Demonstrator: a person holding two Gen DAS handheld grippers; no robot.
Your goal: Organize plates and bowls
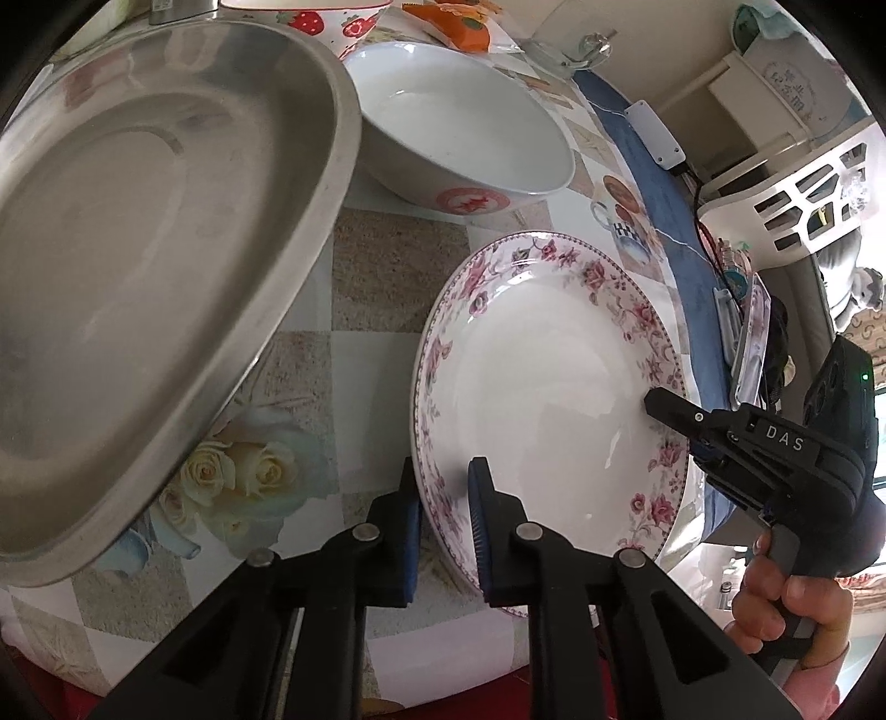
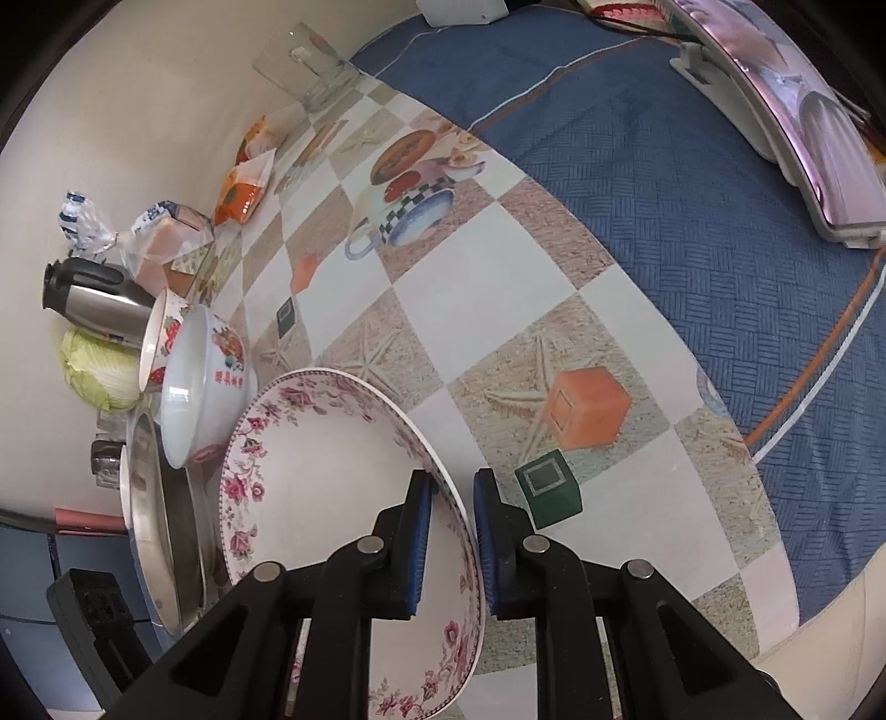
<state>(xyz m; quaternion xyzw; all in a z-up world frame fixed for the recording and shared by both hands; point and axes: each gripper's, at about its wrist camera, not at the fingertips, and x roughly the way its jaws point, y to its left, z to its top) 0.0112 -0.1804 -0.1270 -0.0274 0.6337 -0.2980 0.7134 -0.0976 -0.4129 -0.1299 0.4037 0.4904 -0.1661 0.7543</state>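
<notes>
A white plate with a pink floral rim (image 1: 548, 387) lies near the table's right edge. My left gripper (image 1: 446, 526) is shut on its near rim, one pad above and one below. My right gripper (image 1: 678, 429) is shut on the plate's opposite rim; in the right wrist view the rim of the plate (image 2: 332, 476) sits between the pads of my right gripper (image 2: 451, 531). A large steel pan (image 1: 155, 266) stands to the left. A white bowl with a red emblem (image 1: 470, 127) sits behind; it also shows in the right wrist view (image 2: 205, 382).
A strawberry-print bowl (image 1: 326, 22) and orange snack packets (image 1: 465, 22) sit at the back. In the right wrist view, a steel thermos (image 2: 94, 299), a cabbage (image 2: 99, 371), bagged food (image 2: 166, 243) and a glass jug (image 2: 315, 72) line the wall. A blue cloth (image 2: 664, 194) covers the table's side.
</notes>
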